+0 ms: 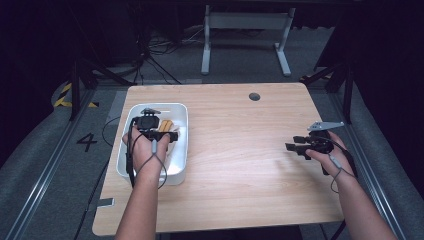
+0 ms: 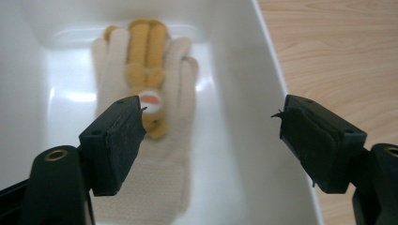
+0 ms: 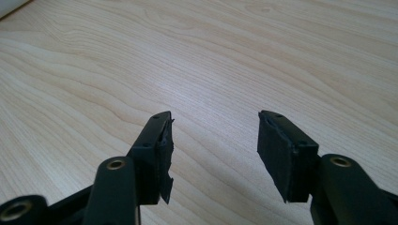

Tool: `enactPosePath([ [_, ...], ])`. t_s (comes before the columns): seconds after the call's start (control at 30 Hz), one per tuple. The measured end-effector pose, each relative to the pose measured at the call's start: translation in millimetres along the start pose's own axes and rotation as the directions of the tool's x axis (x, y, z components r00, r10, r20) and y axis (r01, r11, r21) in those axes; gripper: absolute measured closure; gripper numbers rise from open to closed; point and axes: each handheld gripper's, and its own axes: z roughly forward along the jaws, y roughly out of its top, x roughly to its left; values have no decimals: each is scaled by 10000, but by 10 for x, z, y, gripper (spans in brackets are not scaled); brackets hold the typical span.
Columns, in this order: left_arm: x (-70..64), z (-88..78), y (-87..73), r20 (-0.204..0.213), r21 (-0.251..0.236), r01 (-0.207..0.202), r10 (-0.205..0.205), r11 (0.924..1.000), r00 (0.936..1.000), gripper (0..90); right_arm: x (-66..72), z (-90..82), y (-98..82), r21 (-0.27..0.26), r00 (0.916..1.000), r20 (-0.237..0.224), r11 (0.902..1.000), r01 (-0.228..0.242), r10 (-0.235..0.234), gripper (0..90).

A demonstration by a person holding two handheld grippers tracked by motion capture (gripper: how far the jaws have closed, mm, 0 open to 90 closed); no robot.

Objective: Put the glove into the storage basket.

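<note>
White plastic forms the bin (image 1: 129,165) that sits at the 9 o'clock side of the tabletop (image 1: 240,165). Inside it lies a cream knit glove (image 2: 141,187), flat on the bin floor with its fingers toward 12 o'clock, and a mustard-yellow glove (image 2: 143,51) rests on top of it, touching it. The left tool (image 1: 162,134) hovers over the bin with its jaws spread wide and nothing between them.

Procedure, as judged from this position: the step in hand appears to be picking a glove out of the bin. Lower the left tool so that one jaw passes each side of the yellow glove, close only on the upper layer, and lift straight up to avoid dragging the cream glove or catching the bin wall at 3 o'clock.

The right tool (image 1: 298,145) hovers near the 3 o'clock edge of the tabletop, jaws spread and empty, well apart from the bin.

View comparison: the high view gives the layout of both tools and the bin, but the hand covers most of the gloves. The left gripper view resolves the two stacked gloves and their knit texture. The right gripper view shows bare wood grain under the open jaws.
</note>
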Motion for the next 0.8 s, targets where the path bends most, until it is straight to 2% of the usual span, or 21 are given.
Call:
enactPosePath([
  [0.13, -193, -82, -40, 142, -289, -785, 789, 9965, 9968, 231, -5, 8, -17, 55, 9999, -86, 9999, 111, -111, 490],
  [0.17, -238, -93, -51, 294, -298, -921, 930, 9953, 9952, 229, -10, 6, -21, 137, 9998, -66, 9997, 207, -206, 497],
  [0.23, -318, -106, -67, 595, -317, -1147, 1164, 9929, 9914, 229, -18, -5, -38, 275, 9993, -4, 9990, 362, -362, 514],
  [0.37, -447, -111, -83, 1036, -407, -1671, 1705, 9851, 9799, 228, -34, -61, -77, 170, 9997, -165, 9997, 182, -179, 515],
  [0.4, -466, -105, -85, 1222, -446, -1831, 1873, 9821, 9747, 228, -41, -77, -84, 127, 9998, -103, 9997, 191, -190, 524],
  [0.47, -499, -71, -96, 1669, -642, -2044, 2125, 9768, 9628, 235, -70, -114, -104, 282, 9987, -44, 9983, 505, -504, 547],
  [0.53, -542, -25, -118, 1886, -793, -2516, 2623, 9646, 9464, 236, -100, -143, -132, 413, 9985, -14, 9976, 555, -555, 570],
  [0.57, -560, 3, -130, 2020, -897, -2762, 2890, 9569, 9358, 236, -121, -158, -144, 479, 9981, -12, 9969, 624, -624, 575],
  [0.63, -607, 51, -160, 2254, -1140, -2948, 3137, 9487, 9224, 241, -158, -187, -167, 441, 9982, -28, 9972, 606, -605, 577],
  [0.77, -691, 128, -196, 2817, -1553, -3382, 3697, 9282, 8854, 253, -206, -236, -197, 278, 9986, -220, 9984, 492, -486, 577],
  [0.8, -715, 148, -205, 3025, -1628, -3372, 3722, 9272, 8774, 257, -210, -245, -201, 234, 9986, -248, 9986, 478, -472, 576],
])
